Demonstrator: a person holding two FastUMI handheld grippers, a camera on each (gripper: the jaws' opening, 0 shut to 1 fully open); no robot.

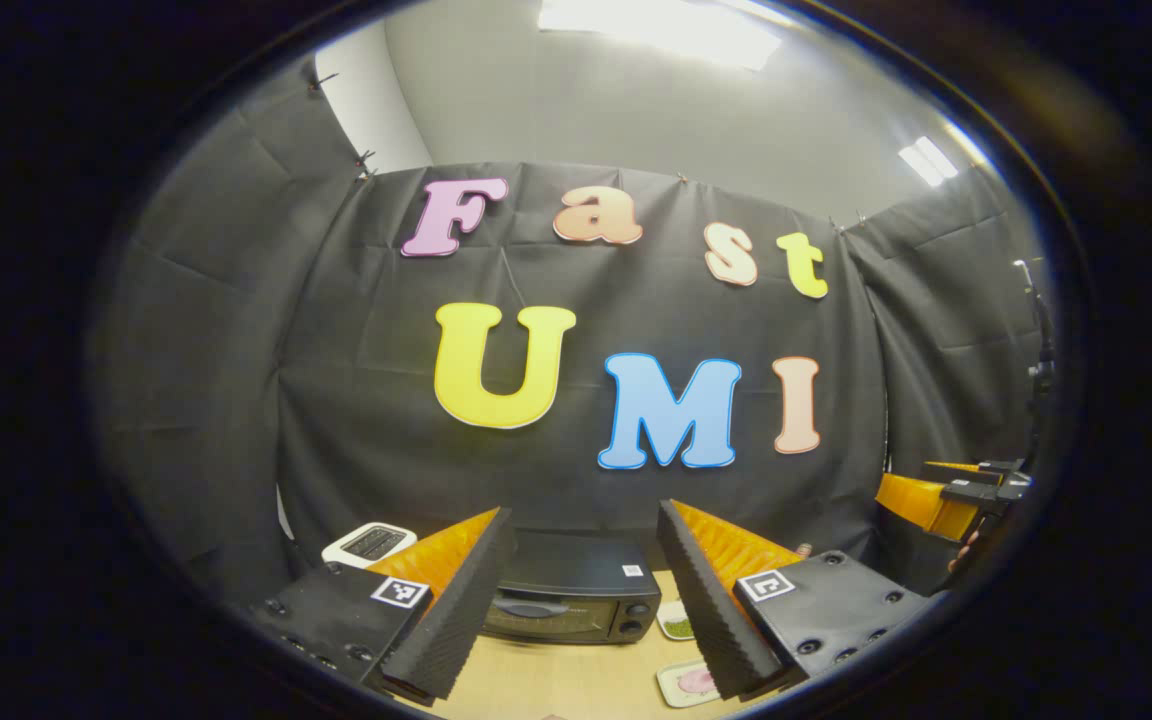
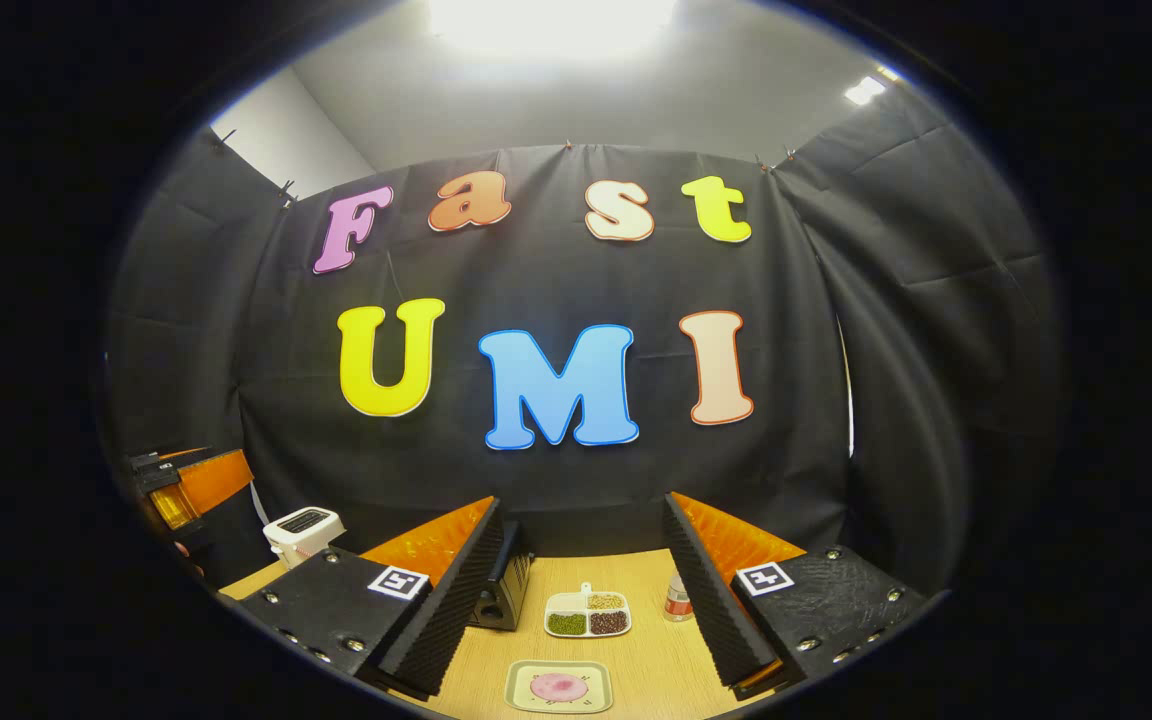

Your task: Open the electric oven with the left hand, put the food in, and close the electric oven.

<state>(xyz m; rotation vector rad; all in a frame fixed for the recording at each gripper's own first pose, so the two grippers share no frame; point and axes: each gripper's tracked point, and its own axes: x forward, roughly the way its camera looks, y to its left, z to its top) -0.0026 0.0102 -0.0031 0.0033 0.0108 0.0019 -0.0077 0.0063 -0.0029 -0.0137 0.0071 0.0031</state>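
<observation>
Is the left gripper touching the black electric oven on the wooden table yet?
Apart. In the left gripper view the left gripper hangs open, with the black electric oven farther off between its fingers, door shut.

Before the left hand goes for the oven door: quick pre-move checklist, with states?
1. Electric oven door shut, handle facing the left gripper: ok.
2. Left gripper open and holding nothing: ok.
3. Oven lined up between the left gripper's fingers: ok, though it sits farther off and no contact shows.
4. Food ready: pink item on the small tray on the wooden table, in front of the right gripper: ok.
5. Right gripper open, holding nothing: ok.
6. Door's swing path free of the divided dish: cannot tell; the dish sits close beside the oven.
</observation>
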